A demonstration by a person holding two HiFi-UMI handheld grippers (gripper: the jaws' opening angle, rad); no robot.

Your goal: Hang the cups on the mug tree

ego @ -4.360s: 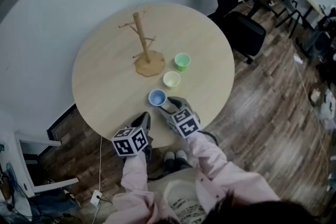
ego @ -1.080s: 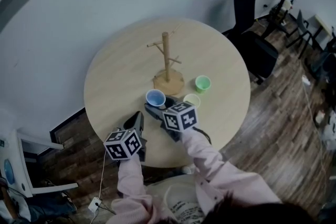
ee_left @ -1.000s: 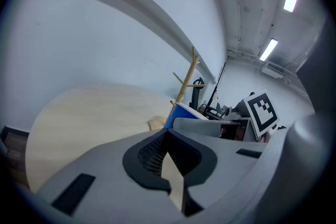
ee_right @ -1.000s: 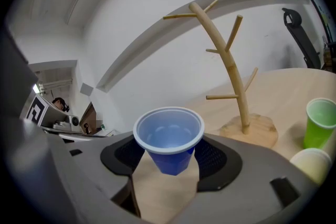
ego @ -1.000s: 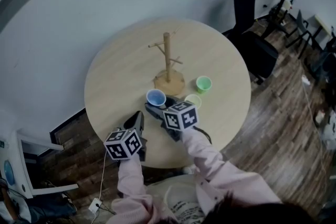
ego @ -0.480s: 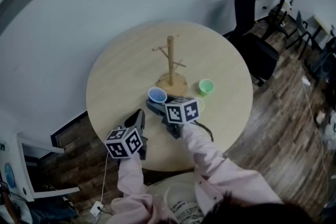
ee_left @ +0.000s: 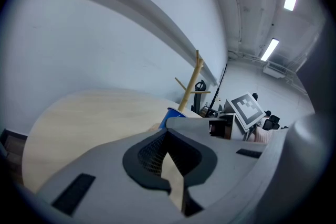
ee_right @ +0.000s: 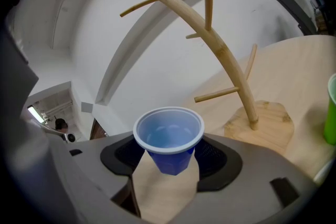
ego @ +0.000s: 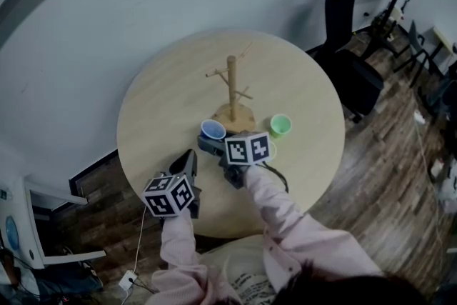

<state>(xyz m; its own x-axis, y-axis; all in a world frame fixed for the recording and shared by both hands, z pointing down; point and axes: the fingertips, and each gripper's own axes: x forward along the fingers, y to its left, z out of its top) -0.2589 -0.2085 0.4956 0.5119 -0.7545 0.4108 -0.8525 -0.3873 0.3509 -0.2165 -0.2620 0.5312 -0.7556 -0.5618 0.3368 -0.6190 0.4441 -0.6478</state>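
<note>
A wooden mug tree (ego: pixel 232 89) stands near the middle of the round table (ego: pixel 157 111), with no cup on its pegs. My right gripper (ego: pixel 208 142) is shut on a blue cup (ego: pixel 213 129) and holds it upright just left of the tree's base. In the right gripper view the blue cup (ee_right: pixel 169 138) sits between the pads, with the mug tree (ee_right: pixel 223 57) right behind it. A green cup (ego: pixel 280 125) stands right of the base. A pale yellow cup (ego: pixel 273 148) is mostly hidden behind the right gripper's cube. My left gripper (ego: pixel 190 156) rests shut and empty near the table's front edge.
A black office chair (ego: pixel 350 32) stands beyond the table at the right. A grey wall runs behind the table. Wooden floor (ego: pixel 385 175) surrounds it, and a white frame (ego: pixel 43 225) stands at the lower left. The person's pink sleeves reach in from the bottom.
The right gripper has carried the blue cup a little closer to the mug tree's base, and its cube has turned. The left gripper has stayed in place.
</note>
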